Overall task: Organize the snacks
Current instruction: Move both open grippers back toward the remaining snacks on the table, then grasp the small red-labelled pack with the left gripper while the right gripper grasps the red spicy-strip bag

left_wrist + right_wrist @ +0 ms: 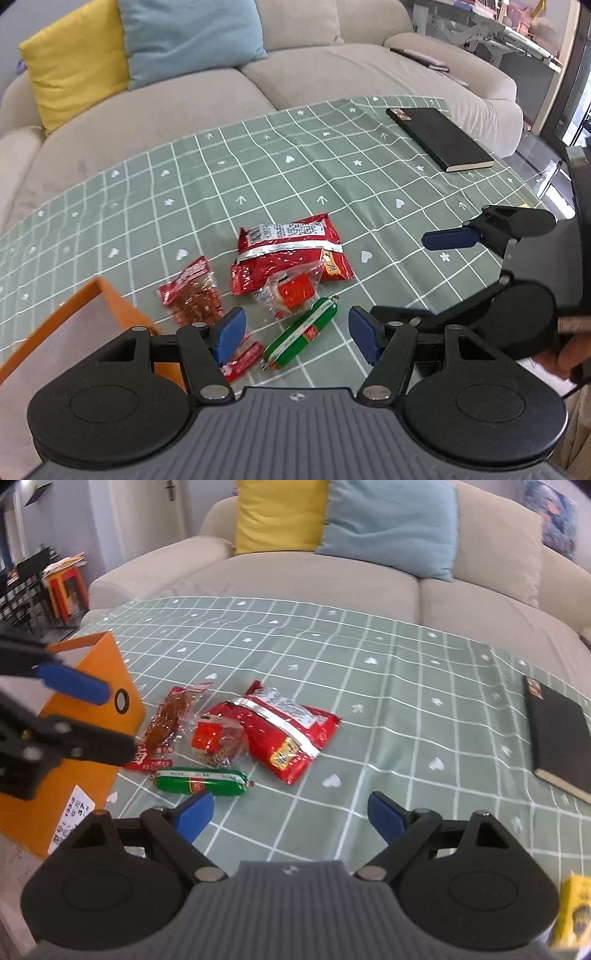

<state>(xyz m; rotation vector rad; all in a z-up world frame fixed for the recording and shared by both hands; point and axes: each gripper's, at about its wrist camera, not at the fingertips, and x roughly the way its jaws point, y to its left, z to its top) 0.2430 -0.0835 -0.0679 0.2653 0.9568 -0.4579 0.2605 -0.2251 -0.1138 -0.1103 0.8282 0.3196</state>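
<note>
— Green checked tablecloth (332, 177): black notebook (439, 138) at far edge, orange box (92, 716) left. Snacks?

— Heaped beside box: red bag (291, 254), green sausage (301, 334), brown strip packet (192, 291), clear red packet (218, 740).

— Grippers?

— Left gripper (297, 334) spread wide over sausage, holding nothing. Right gripper (290, 816) spread wide, likewise bare.

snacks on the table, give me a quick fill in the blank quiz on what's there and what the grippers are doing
1. The sausage nearest the right gripper has a ____ wrapper.
2. Both the left gripper and the right gripper are ____ and hold nothing.
3. The box beside the snacks is ____ in colour.
4. The black notebook lies on the tablecloth, ____ from the large red bag.

Missing words: green; open; orange; apart
</note>
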